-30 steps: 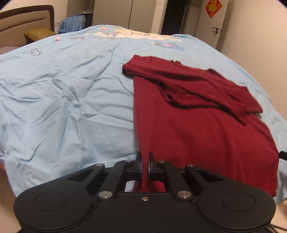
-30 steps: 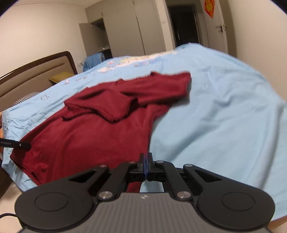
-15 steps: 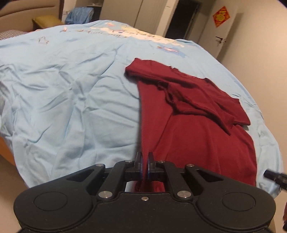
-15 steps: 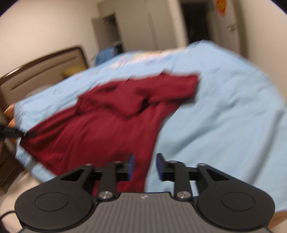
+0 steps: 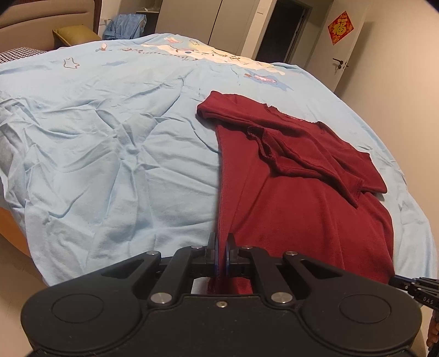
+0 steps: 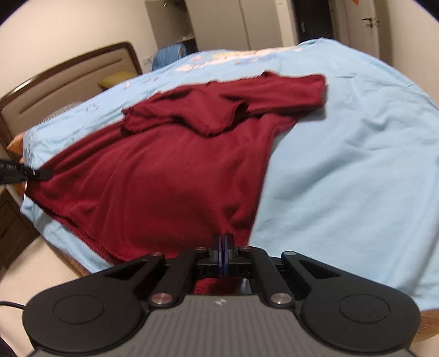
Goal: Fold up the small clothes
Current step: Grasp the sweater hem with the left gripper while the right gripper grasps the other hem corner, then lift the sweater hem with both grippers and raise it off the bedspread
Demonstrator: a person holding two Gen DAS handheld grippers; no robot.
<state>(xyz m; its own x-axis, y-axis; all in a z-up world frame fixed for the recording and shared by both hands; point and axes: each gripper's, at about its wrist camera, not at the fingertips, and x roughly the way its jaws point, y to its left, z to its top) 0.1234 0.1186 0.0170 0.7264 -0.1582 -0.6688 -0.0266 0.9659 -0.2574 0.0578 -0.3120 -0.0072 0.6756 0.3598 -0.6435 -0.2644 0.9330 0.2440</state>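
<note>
While both sleeves already lay folded across the chest, the body fold was not yet done. The left gripper (image 5: 221, 256) was pinched tight on the red shirt (image 5: 301, 197) at one hem corner; the right gripper (image 6: 222, 254) was closed on the other hem corner, cloth bunched below its jaws. The shirt lay flat on the blue bedsheet (image 5: 109, 153), hem at the bed's near edge, collar toward the far side. Left to do, I judged: carry the hem up to the shoulders. Nothing on the sheet blocked that. Beyond the shirt: a headboard (image 6: 68, 79), wardrobe (image 6: 219, 22) and door (image 5: 343, 46).
</note>
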